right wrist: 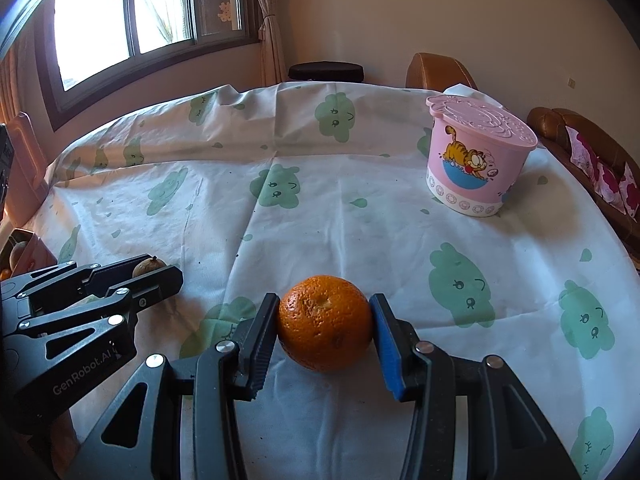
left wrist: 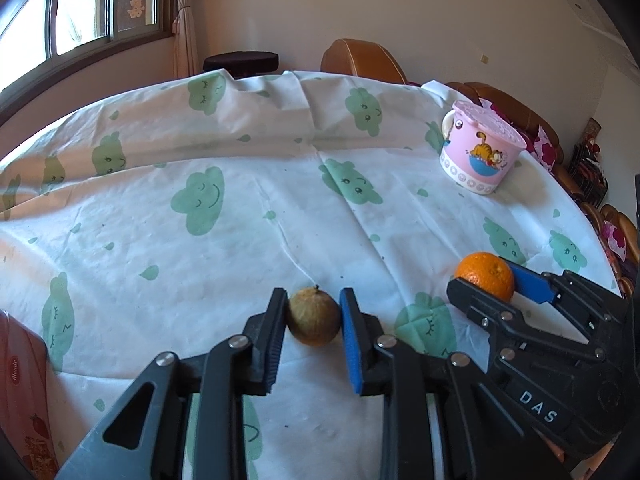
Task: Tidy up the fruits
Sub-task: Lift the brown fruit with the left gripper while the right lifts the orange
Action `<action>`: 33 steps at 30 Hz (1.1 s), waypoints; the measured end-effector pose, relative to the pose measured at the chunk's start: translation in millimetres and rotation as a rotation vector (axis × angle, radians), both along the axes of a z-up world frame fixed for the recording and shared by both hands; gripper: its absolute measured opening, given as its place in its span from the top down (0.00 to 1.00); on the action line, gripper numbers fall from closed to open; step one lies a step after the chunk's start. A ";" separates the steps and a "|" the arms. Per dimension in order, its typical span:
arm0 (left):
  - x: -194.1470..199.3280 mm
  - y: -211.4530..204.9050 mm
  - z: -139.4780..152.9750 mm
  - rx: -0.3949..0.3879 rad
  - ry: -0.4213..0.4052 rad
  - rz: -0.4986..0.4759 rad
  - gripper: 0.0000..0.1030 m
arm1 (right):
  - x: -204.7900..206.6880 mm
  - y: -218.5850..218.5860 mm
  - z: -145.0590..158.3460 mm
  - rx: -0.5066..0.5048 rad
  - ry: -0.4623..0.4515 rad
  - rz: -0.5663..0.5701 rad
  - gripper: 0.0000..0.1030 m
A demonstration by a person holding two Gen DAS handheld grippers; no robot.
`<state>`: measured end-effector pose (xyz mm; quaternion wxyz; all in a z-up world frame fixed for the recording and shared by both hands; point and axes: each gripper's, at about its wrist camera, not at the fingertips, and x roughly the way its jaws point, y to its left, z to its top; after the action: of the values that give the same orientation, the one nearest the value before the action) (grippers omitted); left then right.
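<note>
A small brownish round fruit sits between the pads of my left gripper, which is shut on it just above the cloud-print tablecloth. In the right wrist view the same brown fruit peeks out between the left gripper's fingers. My right gripper is shut on a bright orange, both pads pressing its sides. From the left wrist view that orange shows at the right, held in the right gripper.
A pink lidded cartoon tub stands at the far right of the table. A red box lies at the left edge; a container with fruit shows at the left. Brown chairs and a window lie beyond.
</note>
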<state>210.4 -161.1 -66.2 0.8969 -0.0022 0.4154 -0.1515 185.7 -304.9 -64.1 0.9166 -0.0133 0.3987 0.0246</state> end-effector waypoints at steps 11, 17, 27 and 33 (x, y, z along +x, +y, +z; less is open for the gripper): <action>-15.7 -9.9 13.1 0.070 -0.113 -0.007 0.73 | -8.4 7.4 8.5 -0.028 -0.066 0.022 0.53; -17.8 -10.7 14.9 0.078 -0.129 -0.007 0.73 | -12.1 6.4 11.9 -0.018 -0.091 0.025 0.53; -22.0 -7.4 18.4 0.060 -0.152 0.002 0.73 | -19.8 5.8 17.9 -0.010 -0.138 0.028 0.53; -24.0 -4.6 20.1 0.048 -0.162 0.010 0.73 | -22.9 4.6 20.0 -0.001 -0.158 0.029 0.53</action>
<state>186.3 -165.7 -46.1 0.9282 0.0298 0.3447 -0.1367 162.8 -300.3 -44.0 0.9447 -0.0214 0.3251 0.0365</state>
